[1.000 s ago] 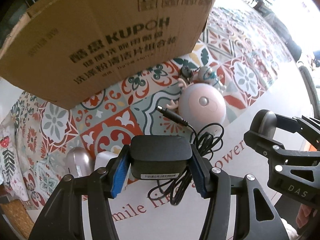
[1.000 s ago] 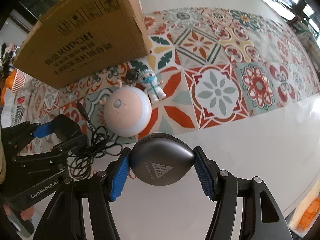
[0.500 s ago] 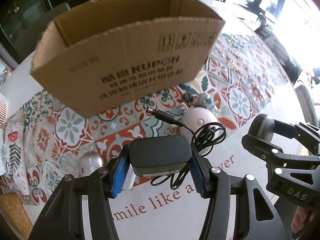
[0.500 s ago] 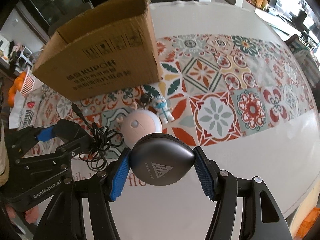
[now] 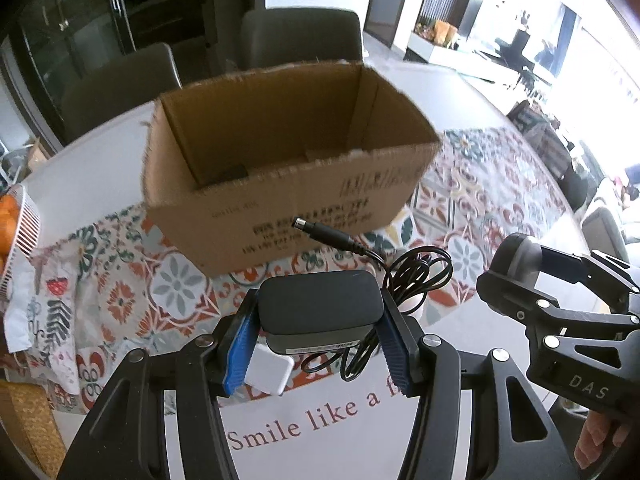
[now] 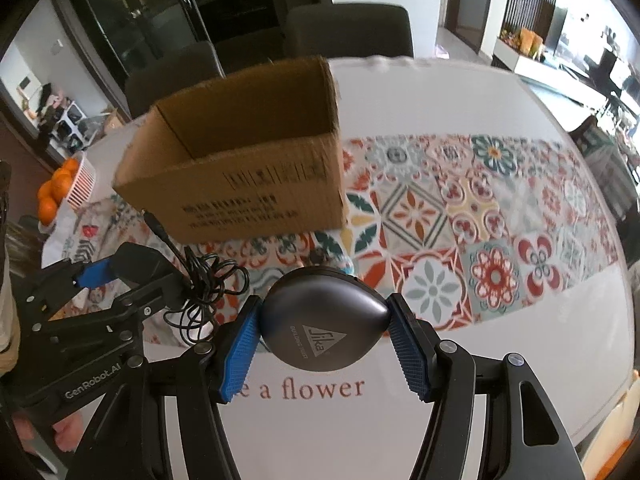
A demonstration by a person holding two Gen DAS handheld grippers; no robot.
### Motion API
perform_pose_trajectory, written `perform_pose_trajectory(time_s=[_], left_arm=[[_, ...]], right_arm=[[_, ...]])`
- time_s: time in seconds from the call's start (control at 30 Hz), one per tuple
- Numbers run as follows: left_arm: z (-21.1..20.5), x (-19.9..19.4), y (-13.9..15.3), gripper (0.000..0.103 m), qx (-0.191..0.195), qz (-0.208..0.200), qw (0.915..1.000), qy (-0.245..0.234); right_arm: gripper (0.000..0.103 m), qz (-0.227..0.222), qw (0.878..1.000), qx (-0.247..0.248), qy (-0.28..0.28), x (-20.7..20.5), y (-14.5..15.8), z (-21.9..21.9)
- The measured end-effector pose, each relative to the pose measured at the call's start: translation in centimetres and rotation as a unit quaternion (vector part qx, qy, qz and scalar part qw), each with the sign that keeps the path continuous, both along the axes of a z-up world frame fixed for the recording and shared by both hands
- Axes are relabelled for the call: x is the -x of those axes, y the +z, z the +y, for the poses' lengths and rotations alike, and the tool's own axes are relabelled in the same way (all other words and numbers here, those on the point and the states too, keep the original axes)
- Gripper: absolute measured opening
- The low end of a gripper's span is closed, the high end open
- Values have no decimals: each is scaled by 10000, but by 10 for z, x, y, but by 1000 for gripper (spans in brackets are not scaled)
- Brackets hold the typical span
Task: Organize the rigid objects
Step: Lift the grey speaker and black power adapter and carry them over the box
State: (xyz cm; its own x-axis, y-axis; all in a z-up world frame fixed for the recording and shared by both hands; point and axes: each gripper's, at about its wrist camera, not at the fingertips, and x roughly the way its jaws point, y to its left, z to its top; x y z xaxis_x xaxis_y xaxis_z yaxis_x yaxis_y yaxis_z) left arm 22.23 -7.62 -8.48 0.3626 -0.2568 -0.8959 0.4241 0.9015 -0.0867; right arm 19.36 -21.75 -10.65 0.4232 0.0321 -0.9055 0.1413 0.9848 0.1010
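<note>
Both grippers hung before the open cardboard box (image 5: 280, 176), the left gripper (image 5: 318, 330) nearer and clamped on the power adapter (image 5: 318, 306), the right gripper (image 6: 324, 340) gripping what looked like a grey mouse (image 6: 320, 320)

A matt black plastic power adapter (image 5: 319, 305), a smooth grey satin-finish mouse (image 6: 323, 320) and a rough corrugated cardboard box (image 5: 280, 184) above a glossy patterned tablecloth (image 6: 480, 216).

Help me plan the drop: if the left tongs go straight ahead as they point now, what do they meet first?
Probably the cardboard box, its printed near wall; depth is unclear, and the power adapter leads.
</note>
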Motion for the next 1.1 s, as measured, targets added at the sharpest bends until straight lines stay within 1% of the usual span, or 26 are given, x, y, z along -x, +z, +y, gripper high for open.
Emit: perform_pose_trajectory(time_s=[0.3, 0.67, 0.9, 1.1], left_arm=[[10, -6, 40, 55, 116, -519, 9984, 200], [21, -22, 73, 55, 212, -916, 9948, 401], [25, -37, 82, 55, 196, -1018, 9931, 553], [28, -54, 89, 55, 175, -1025, 9924, 656]], right_arm=[[63, -492, 9986, 40, 205, -12, 35, 7], [63, -911, 9951, 6, 385, -29, 66, 13], [63, -1055, 9932, -12, 491, -49, 75, 15], [63, -1165, 9914, 15, 604, -69, 85, 18]])
